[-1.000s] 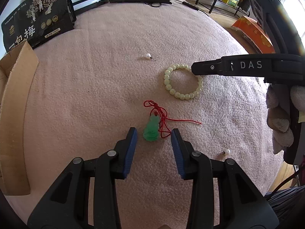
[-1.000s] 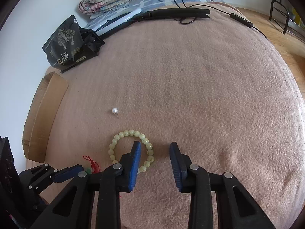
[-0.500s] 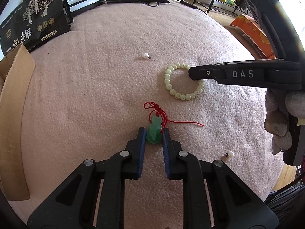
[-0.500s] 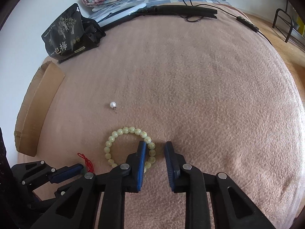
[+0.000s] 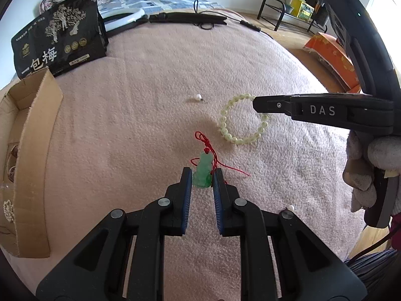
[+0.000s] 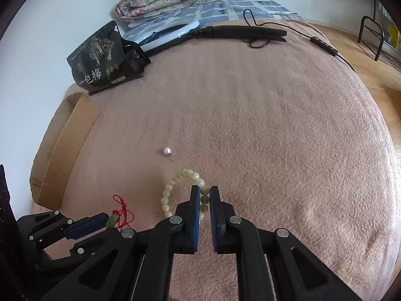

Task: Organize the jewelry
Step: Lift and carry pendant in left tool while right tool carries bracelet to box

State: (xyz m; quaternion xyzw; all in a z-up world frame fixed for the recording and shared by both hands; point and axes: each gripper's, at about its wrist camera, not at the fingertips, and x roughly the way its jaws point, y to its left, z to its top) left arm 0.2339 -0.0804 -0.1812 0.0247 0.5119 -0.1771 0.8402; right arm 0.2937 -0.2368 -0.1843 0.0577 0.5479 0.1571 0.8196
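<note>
**Both claws clamped on jewelry above the pink blanket**

Here we work over a wide pink fleece blanket [image 5: 140,115] that covers the whole surface. Along its left edge sits an open brown cardboard box [image 5: 32,135], and a small string of pale beads [image 5: 8,210] lies inside it. Behind the box a black snack pouch printed with white characters [image 5: 57,40] stands upright near the blanket's far edge.

Our left gripper [image 5: 202,178] has its blue pads pressed against both sides of a small green jade pendant [image 5: 203,168], with the pendant's knotted red cord [image 5: 204,140] trailing up and to the right across the fleece. Our right gripper [image 6: 205,199] is pinched on the near right arc of a pale yellow-green beaded bracelet [image 6: 168,195], a few beads caught between its narrow blue pads; the rest of the ring curves away to the left. We cannot tell whether either piece is clear of the blanket.

The bracelet lies just right of and beyond the pendant. One small white pearl earring [image 5: 198,97] rests on the blanket just beyond the bracelet, and a second white pearl earring [image 5: 290,208] lies near the left gripper's right arm.
</note>
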